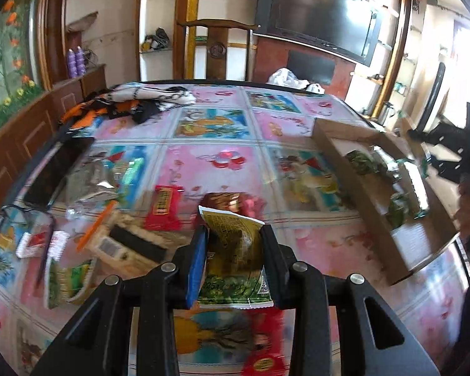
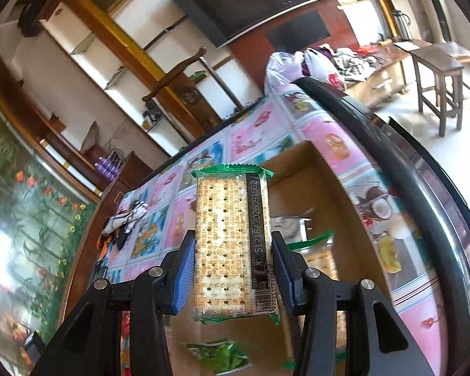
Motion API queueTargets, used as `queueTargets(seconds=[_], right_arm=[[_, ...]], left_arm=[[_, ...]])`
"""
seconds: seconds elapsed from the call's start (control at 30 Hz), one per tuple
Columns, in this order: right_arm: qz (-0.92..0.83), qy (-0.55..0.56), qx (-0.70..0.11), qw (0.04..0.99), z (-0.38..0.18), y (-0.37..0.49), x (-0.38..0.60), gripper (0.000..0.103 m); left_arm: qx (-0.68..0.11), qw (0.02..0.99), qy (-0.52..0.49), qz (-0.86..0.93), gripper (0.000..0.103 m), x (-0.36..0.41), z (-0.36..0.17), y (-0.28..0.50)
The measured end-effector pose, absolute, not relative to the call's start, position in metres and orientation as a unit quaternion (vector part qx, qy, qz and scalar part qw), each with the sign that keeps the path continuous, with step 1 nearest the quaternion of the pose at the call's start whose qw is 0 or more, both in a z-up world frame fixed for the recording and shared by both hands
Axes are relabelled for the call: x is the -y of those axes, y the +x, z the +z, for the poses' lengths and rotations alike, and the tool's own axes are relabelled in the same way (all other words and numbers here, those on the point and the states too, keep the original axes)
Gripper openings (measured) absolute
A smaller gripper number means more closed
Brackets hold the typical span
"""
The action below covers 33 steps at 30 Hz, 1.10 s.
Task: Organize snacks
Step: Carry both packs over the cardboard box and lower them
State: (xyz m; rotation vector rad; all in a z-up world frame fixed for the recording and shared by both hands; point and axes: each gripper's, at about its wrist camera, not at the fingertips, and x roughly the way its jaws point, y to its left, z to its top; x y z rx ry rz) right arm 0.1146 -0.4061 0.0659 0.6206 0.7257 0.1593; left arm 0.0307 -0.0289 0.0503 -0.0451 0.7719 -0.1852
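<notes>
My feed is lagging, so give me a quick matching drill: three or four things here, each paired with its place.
Things:
1. cracker pack
2. yellow-green snack packet
3. cardboard box
4. red packet

Places:
A. lying flat on the tablecloth
B. between the right gripper's jaws
C. near the table's right edge, green packets inside
D. between the left gripper's jaws

Pairs: 1-B, 2-D, 3-C, 4-A

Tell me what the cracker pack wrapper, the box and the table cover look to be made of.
Cracker pack wrapper: thin clear plastic film, glossy, with green crimped ends; the crackers show through it.
Box: brown corrugated cardboard by the look, matte, with plain cut edges.
Table cover: printed sheet with a shiny surface, probably vinyl or a cloth under clear plastic; it throws back glare from the window.
</notes>
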Motion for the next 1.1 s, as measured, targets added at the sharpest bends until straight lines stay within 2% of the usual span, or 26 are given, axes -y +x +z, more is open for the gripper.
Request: queueTargets(seconds=[0.33, 0.63, 0.77, 1.1], right_arm=[[0.075, 0.308, -0.360, 0.878, 0.060, 0.118, 0.414, 0.049], [0.112, 0.320, -0.359, 0.870, 0.061, 0.121, 0.417, 0.049], [0.130, 0.307, -0.375, 0.865, 0.058, 0.126, 0.405, 0.049], [0.122, 0.253, -0.414, 0.866, 0.045, 0.134, 0.387, 0.049]], left_arm=[[-0.377, 0.906, -0.018, -0.194, 0.033, 0.131, 0.090, 0.052], [-0.421, 0.861, -0.015, -0.285, 0.033, 0.237, 0.065, 0.070], [-0.426, 0.856, 0.002, -0.292, 0.033, 0.249, 0.048, 0.071], [-0.398, 0.860, 0.025, -0.317, 0.033, 0.246, 0.044, 0.061]])
